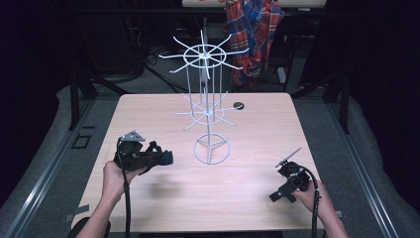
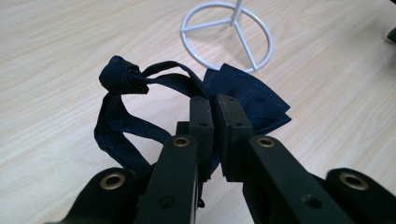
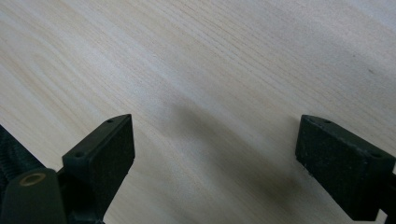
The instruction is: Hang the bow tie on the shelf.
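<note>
Hand-held gripper, left (image 1: 166, 157). High view: held low over the bench (image 1: 148, 106) at the near left, jaws pointing right toward the white wire rack (image 1: 208, 111). A dark bundle sits at its tip, just left of the rack's ring base (image 1: 211, 149). The rack stands mid-bench on that ring, 1 upright stem with 2 tiers of radiating hooks, all bare. A small dark disc (image 1: 238, 105) lies beyond it. A plaid garment (image 1: 253, 34) hangs behind the bench.

Hand-held gripper, right (image 1: 276, 196). High view: near right corner of the bench, well apart from the rack, held in the person's right hand (image 1: 309, 194), nothing at its tip.

Left gripper view: the left tool (image 2: 213, 105) has its 2 jaws drawn nearly together, pinching a navy bow tie (image 2: 252, 95). The folded bow fans out to the right of the jaws; a thin strap (image 2: 116, 126) loops away to the left and ends in a knot (image 2: 122, 77). The tie rests against the bench, just short of the ring base (image 2: 226, 33).

Handling, by judgement: light, soft woven cloth, limp, not fragile, not slippery against rubber pads. The bow will crumple under pressure and the strap will dangle and sway once lifted. Best hold is at the centre of the bow or on the strap near it, leaving the loop free to catch on a hook.

Right gripper view: the right tool (image 3: 212, 154) has its jaws spread wide, with bare bench (image 3: 210, 70) between them and nothing held.
</note>
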Demonstrator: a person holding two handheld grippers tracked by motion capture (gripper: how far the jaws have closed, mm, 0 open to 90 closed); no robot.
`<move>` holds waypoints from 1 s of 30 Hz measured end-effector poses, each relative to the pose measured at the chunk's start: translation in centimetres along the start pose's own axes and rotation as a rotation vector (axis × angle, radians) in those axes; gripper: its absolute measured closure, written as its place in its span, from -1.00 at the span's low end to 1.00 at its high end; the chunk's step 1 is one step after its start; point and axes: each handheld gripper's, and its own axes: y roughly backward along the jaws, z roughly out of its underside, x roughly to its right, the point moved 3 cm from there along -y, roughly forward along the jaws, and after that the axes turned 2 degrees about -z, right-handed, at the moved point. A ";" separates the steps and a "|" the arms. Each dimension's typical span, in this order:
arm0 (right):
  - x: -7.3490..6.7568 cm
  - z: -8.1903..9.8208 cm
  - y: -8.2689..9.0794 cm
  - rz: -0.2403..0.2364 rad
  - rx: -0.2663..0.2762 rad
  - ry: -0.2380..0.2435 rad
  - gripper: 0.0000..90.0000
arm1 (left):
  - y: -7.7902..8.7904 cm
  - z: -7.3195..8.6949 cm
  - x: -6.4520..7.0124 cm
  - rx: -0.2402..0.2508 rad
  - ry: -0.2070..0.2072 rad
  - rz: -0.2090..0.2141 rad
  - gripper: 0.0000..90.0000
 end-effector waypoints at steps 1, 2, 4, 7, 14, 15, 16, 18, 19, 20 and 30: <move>0.0 0.0 0.0 0.000 0.003 -0.002 -0.75 | -0.1 -0.2 -0.1 0.006 0.002 0.001 0.90; -0.1 0.0 0.0 -0.015 0.011 -0.009 -0.74 | -0.1 -0.3 -0.2 0.008 -0.001 0.001 0.90; 0.0 0.0 0.0 0.000 -0.001 0.002 -0.74 | -0.3 -0.7 -0.3 0.014 -0.004 0.000 0.90; 0.1 0.1 0.1 -0.002 -0.008 0.004 -0.74 | -0.7 -1.3 -0.5 0.024 -0.013 -0.007 0.90; 0.3 0.2 0.3 0.005 -0.026 0.021 -0.74 | -1.3 -2.6 -1.0 0.035 -0.055 -0.032 0.90; 0.3 0.2 0.2 0.005 -0.020 0.016 -0.74 | -1.4 -2.8 -1.0 0.041 -0.060 -0.028 0.90; 0.3 0.2 0.2 0.000 -0.017 0.013 -0.74 | -1.5 -2.9 -1.1 0.039 -0.063 -0.030 0.90; 0.3 0.2 0.2 -0.001 -0.016 0.012 -0.74 | -1.7 -3.2 -1.1 0.046 -0.072 -0.025 0.90; 0.3 0.2 0.2 -0.001 -0.016 0.012 -0.74 | -1.7 -3.3 -1.0 0.051 -0.076 -0.026 0.90; 0.3 0.2 0.2 -0.002 -0.017 0.012 -0.74 | -1.8 -3.4 -1.0 0.052 -0.078 -0.027 0.90; 0.3 0.1 0.2 0.005 -0.014 0.009 -0.74 | -1.4 -4.7 -0.9 0.117 -0.086 -0.012 0.90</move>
